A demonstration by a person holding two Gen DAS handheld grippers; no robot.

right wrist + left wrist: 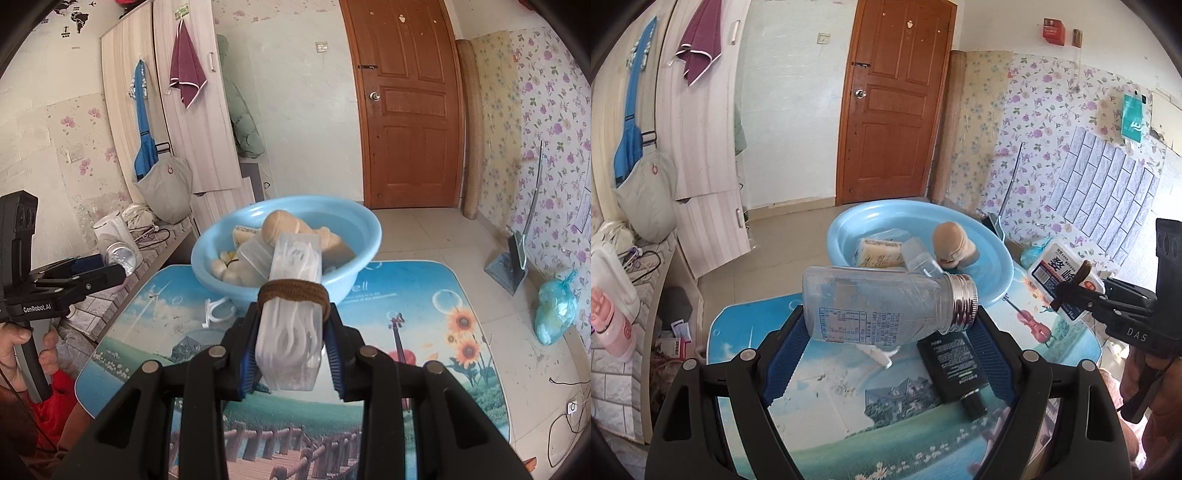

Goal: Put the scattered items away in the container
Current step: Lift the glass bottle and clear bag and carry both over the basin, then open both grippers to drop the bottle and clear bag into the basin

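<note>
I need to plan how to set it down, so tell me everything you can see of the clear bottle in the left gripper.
The clear bottle looks like transparent plastic and seems empty. It has a ribbed silver screw cap and a worn, partly peeled printed label. It lies roughly sideways, cap towards the right and slightly raised, held clear of the table between the blue pads of the left gripper, which press on its two ends. It hangs in front of the blue basin, with a black tube lying on the table below.

Brown door (408, 107) shut, far wall. Maroon towel (187, 75) & blue apron (143, 122) hang on pale wardrobe (173, 110), grey bag (166, 192) below. Floral wallpaper (546, 122) on rt, blue plastic bag (554, 314) on tiled floor (443, 236).
</note>
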